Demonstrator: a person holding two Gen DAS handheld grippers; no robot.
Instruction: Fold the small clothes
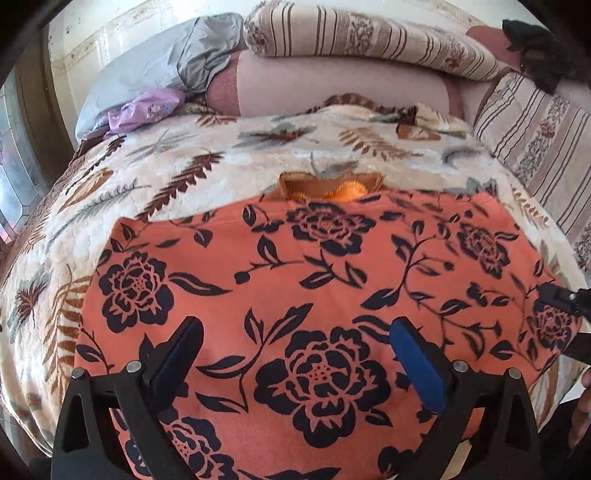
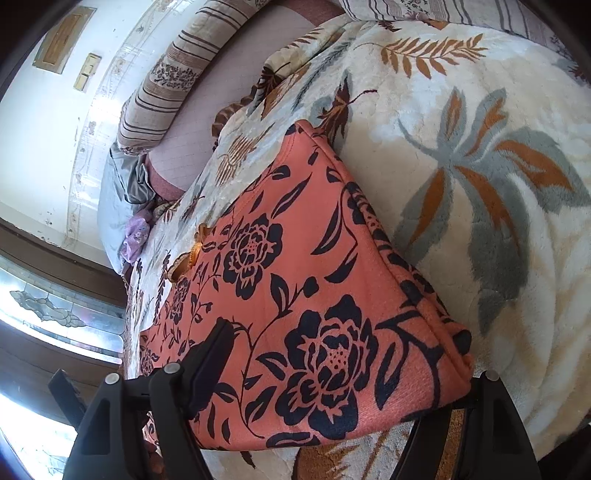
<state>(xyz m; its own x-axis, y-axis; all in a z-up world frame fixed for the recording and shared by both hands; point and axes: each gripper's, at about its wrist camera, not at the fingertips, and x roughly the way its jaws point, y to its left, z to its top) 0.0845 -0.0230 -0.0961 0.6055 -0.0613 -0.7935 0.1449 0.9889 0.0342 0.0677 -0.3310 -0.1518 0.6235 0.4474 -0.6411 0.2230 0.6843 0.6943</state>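
Observation:
A coral garment [image 1: 295, 258] with a dark flower print lies folded flat on the leaf-patterned blanket [image 1: 177, 155]. A tan ribbed piece [image 1: 325, 186] pokes out from under its far edge. My left gripper [image 1: 295, 323] hovers over the garment's near part, open wide, with nothing pinched between its fingers. My right gripper [image 2: 343, 354] is open at the garment's near right corner [image 2: 458, 350]. Its left finger [image 2: 210, 358] lies over the cloth, and the right finger is mostly hidden behind the corner. In the left wrist view the right gripper [image 1: 561, 295] shows at the garment's right edge.
Striped pillows [image 1: 369, 33] and a grey cushion [image 1: 155, 70] line the head of the bed, with a small lilac cloth [image 1: 144, 110] beside them. Another striped pillow [image 1: 539, 140] lies along the right side. A window [image 2: 55, 314] is at the left. A hand [image 1: 581, 406] shows at the right edge.

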